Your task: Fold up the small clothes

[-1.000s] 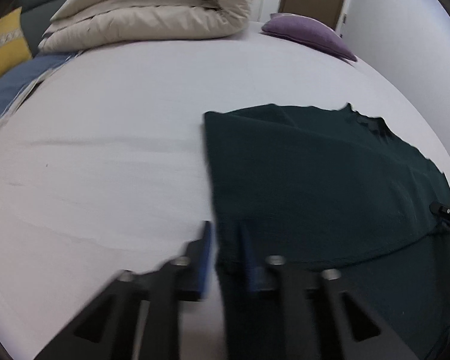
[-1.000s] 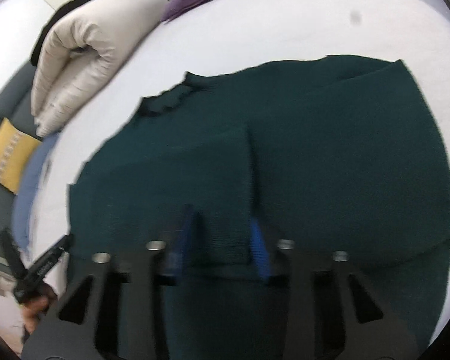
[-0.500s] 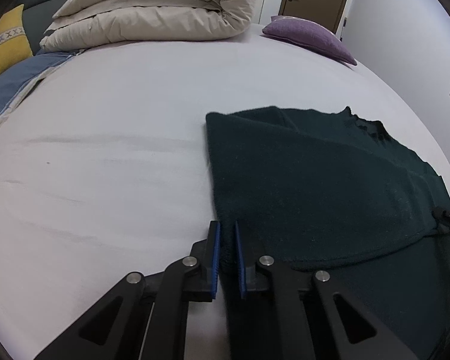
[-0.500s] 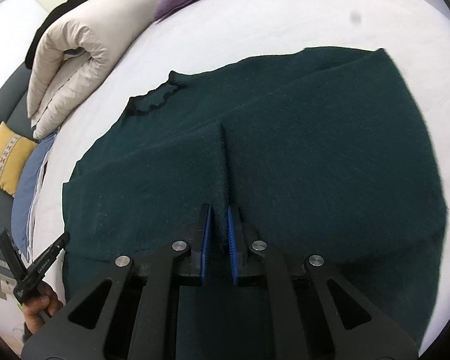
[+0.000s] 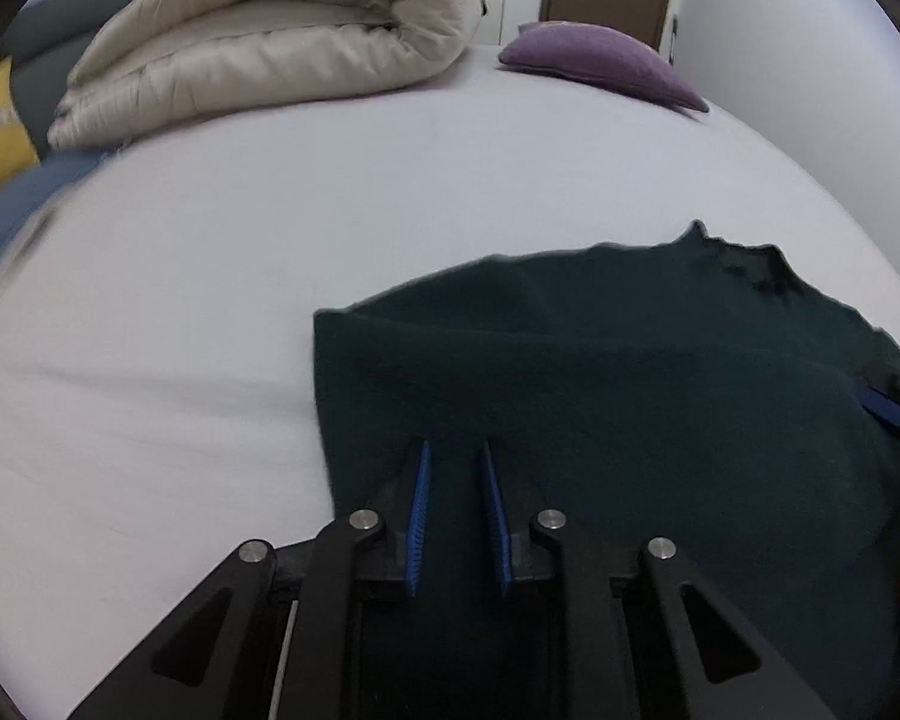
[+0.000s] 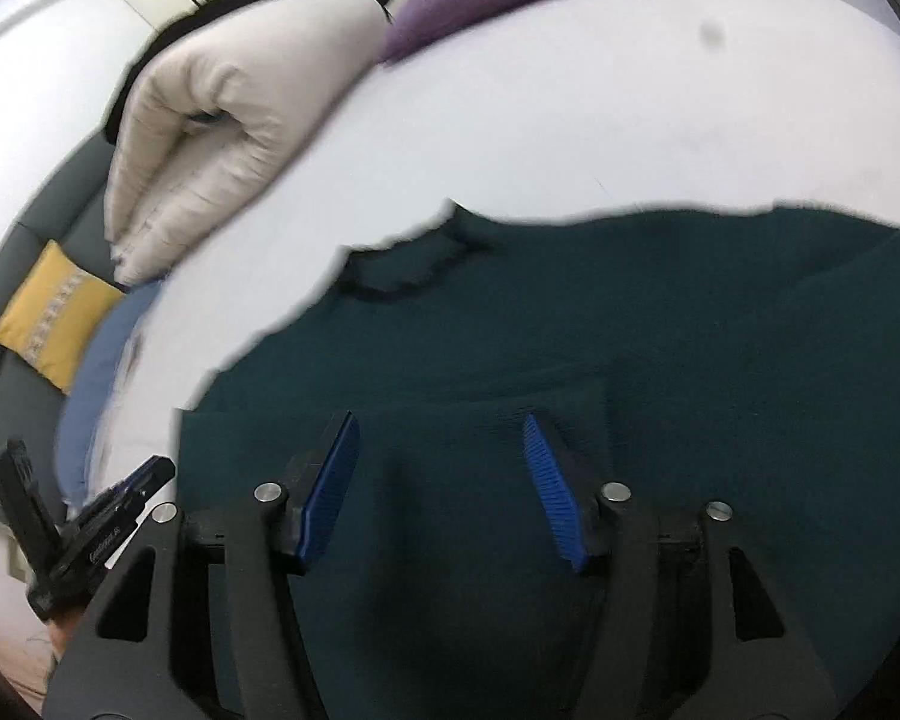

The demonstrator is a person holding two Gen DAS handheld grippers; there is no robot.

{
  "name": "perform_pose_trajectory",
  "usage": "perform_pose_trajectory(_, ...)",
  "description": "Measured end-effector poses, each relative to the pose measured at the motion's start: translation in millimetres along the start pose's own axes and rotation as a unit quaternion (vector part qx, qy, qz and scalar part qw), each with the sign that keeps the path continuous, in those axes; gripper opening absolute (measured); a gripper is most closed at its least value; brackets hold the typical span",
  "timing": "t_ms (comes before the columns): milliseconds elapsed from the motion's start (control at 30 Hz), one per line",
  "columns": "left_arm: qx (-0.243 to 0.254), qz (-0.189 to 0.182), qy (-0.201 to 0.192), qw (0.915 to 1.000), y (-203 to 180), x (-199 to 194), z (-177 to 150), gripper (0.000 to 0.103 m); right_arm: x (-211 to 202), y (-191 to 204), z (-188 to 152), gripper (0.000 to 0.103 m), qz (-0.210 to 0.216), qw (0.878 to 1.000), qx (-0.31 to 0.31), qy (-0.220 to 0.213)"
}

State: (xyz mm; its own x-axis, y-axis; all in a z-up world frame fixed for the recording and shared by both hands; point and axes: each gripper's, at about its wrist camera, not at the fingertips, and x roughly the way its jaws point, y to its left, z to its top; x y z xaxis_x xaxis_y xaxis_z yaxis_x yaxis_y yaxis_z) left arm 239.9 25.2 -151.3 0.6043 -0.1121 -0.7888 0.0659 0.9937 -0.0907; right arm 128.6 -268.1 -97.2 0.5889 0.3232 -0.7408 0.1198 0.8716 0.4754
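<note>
1. Folding is under way: the sweater (image 6: 660, 372) lies flat on the bed (image 5: 270, 240), one flap doubled over.
2. Your left gripper (image 5: 455, 450) is slightly parted, your right gripper (image 6: 441, 426) spread wide; neither pinches cloth.
3. Next, pinch an edge of the sweater.

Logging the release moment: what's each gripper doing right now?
Left gripper: open, narrow gap, over the sweater, holding nothing.
Right gripper: open wide, above the sweater, holding nothing.

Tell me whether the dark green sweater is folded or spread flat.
Partly folded: the dark green knit sweater lies on the white bed sheet with one flap doubled over its near part, its edge visible.
</note>
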Motion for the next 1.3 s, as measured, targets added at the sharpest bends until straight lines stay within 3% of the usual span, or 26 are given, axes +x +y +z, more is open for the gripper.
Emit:
perform_pose_trajectory(33,-0.006,-0.007,0.0,1.0,3,-2,1,0.021,0,-11,-3,0.05,0.028,0.999,-0.001,-0.018)
perform_pose_trajectory(133,0.023,0.006,-0.004,0.9997,-2,-5,0,0.022,-2,-39,-5,0.027,0.058,0.998,0.02,-0.025)
perform_pose_trajectory(167,0.022,0.003,-0.005,0.9997,0,-8,1,0.022,-4,-46,-6,0.027,0.066,0.997,0.029,-0.027)
perform_pose_trajectory(200,0.017,-0.001,-0.004,0.9998,4,-15,0,0.024,-11,-54,-7,0.03,0.067,0.996,0.04,-0.031)
perform_pose_trajectory(267,0.003,-0.002,-0.006,1.0,11,-33,-7,0.046,-33,-63,-13,0.038,0.008,0.998,0.048,-0.042)
perform_pose_trajectory(333,-0.008,-0.011,-0.023,0.9997,22,-65,-24,0.058,-68,-69,-28,0.051,0.006,0.997,0.053,-0.054)
perform_pose_trajectory(367,-0.014,-0.019,-0.025,0.9994,26,-79,-37,0.062,-82,-70,-35,0.062,0.009,0.997,0.054,-0.062)
perform_pose_trajectory(400,-0.02,-0.035,-0.021,0.9989,32,-95,-52,0.063,-108,-70,-49,0.07,0.006,0.996,0.049,-0.076)
perform_pose_trajectory(467,-0.035,-0.058,-0.009,0.9977,40,-119,-80,0.063,-146,-71,-74,0.072,0.016,0.995,0.038,-0.087)
perform_pose_trajectory(567,-0.062,-0.101,0.013,0.9929,52,-154,-126,0.063,-195,-82,-120,0.072,0.04,0.996,0.04,-0.064)
perform_pose_trajectory(733,-0.063,-0.131,0.06,0.9876,54,-184,-187,0.063,-253,-103,-196,0.072,0.023,0.998,0.05,-0.029)
perform_pose_trajectory(900,-0.066,-0.146,0.089,0.983,48,-193,-229,0.063,-281,-127,-258,0.072,0.014,0.998,0.067,0.013)
perform_pose_trajectory(1067,-0.114,-0.17,0.101,0.9735,63,-202,-247,0.065,-287,-143,-284,0.07,-0.011,0.996,0.078,0.035)
perform_pose_trajectory(1300,-0.108,-0.149,0.124,0.9752,62,-199,-266,0.067,-287,-149,-300,0.066,-0.038,0.995,0.066,0.071)
